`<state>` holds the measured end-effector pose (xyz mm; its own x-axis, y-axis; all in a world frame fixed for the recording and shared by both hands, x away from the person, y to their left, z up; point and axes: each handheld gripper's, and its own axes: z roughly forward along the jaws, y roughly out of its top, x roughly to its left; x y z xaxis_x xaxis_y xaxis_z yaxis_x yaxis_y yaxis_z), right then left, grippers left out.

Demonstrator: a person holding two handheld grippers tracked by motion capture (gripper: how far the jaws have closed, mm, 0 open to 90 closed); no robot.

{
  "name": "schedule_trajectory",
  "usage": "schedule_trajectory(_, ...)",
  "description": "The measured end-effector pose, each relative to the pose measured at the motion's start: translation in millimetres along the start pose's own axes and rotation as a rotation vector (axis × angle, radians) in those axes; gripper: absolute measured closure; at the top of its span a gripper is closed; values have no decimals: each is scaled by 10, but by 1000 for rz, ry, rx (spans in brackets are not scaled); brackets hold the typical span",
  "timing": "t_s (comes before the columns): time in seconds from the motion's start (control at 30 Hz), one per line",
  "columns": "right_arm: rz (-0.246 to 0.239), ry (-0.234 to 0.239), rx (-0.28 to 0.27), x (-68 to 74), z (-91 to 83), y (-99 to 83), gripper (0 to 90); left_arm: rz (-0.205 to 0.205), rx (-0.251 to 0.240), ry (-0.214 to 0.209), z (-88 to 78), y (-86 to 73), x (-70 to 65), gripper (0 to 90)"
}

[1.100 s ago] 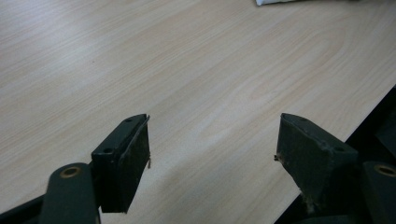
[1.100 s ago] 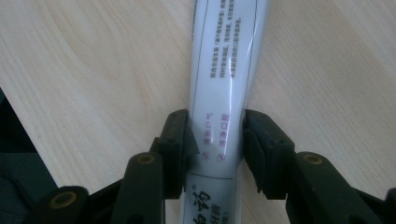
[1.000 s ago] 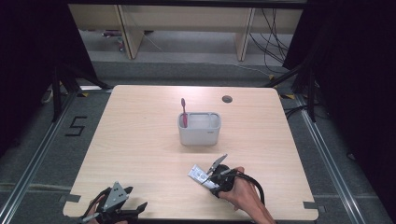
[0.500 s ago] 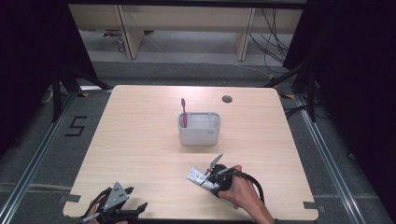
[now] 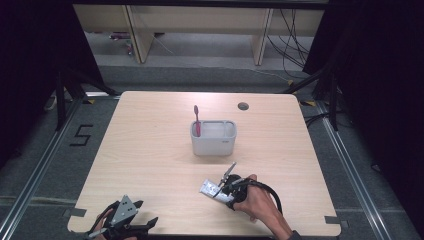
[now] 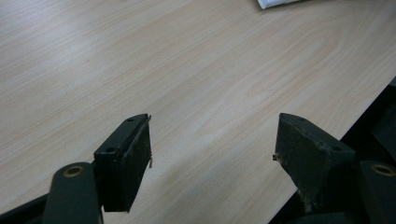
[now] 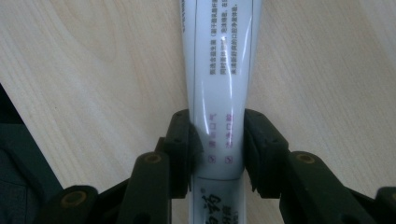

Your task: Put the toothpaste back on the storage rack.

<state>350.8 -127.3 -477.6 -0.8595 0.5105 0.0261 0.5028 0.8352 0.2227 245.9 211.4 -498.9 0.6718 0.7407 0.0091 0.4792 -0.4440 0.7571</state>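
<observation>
A white toothpaste tube point(image 7: 223, 70) with printed text lies between the jaws of my right gripper point(image 7: 217, 140), which is shut on its lower part. From above, the tube point(image 5: 208, 188) sticks out to the left of that gripper point(image 5: 224, 189), low over the table in front of the grey holder point(image 5: 214, 140). A pink toothbrush point(image 5: 197, 119) stands upright in the holder's left compartment. My left gripper point(image 5: 131, 221) rests at the table's front left edge; its jaws point(image 6: 212, 154) are open over bare wood.
The light wooden table point(image 5: 150, 150) has a round cable hole point(image 5: 243, 106) at the back right. A corner of the white tube point(image 6: 275, 3) appears at the top of the left gripper view. Dark floor and metal rails surround the table.
My right gripper and the tube have shifted slightly toward the front of the table. The left gripper has stayed put.
</observation>
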Motion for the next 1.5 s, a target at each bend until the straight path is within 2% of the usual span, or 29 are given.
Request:
schedule_trajectory(0.07,11,5,8,-4,-4,9,662,-3,-1,1,2,-4,-5,266)
schedule_trajectory(0.23,-7,15,13,-29,-5,18,680,-5,-1,0,0,-3,-7,271)
schedule_trajectory(0.57,-31,-1,12,-4,-29,12,715,-10,-2,-1,-17,9,5,277)
schedule_trajectory(0.6,-37,3,10,-9,-33,5,716,1,-1,-2,-22,4,13,277)
schedule_trajectory(0.67,-39,-4,2,-16,-42,-13,718,-8,-13,-3,-16,3,11,277)
schedule_trajectory(0.8,-49,-12,-21,-25,-109,-45,722,0,-8,-3,-21,2,15,275)
schedule_trajectory(0.97,-39,-14,-101,-51,-250,-73,723,-1,-7,0,-19,3,13,271)
schedule_trajectory(1.07,-28,-34,-143,-74,-284,-75,723,0,-8,5,-19,10,18,269)
schedule_trajectory(1.2,-16,-31,-203,-103,-337,-70,723,-8,-12,7,-15,1,16,268)
schedule_trajectory(1.27,-4,-11,-231,-111,-381,-70,724,-1,6,17,-18,13,28,267)
schedule_trajectory(1.3,-15,-14,-259,-132,-407,-67,724,-3,0,12,-14,8,23,267)
schedule_trajectory(1.33,13,-9,-259,-117,-429,-69,724,3,-2,14,-12,1,23,267)
schedule_trajectory(1.4,-14,-12,-295,-139,-469,-58,724,4,-1,16,-15,4,25,267)
schedule_trajectory(1.43,-3,0,-310,-137,-497,-54,724,-1,-1,13,-15,9,24,267)
schedule_trajectory(1.5,-2,-5,-352,-135,-544,-42,724,1,-2,15,-7,2,27,267)
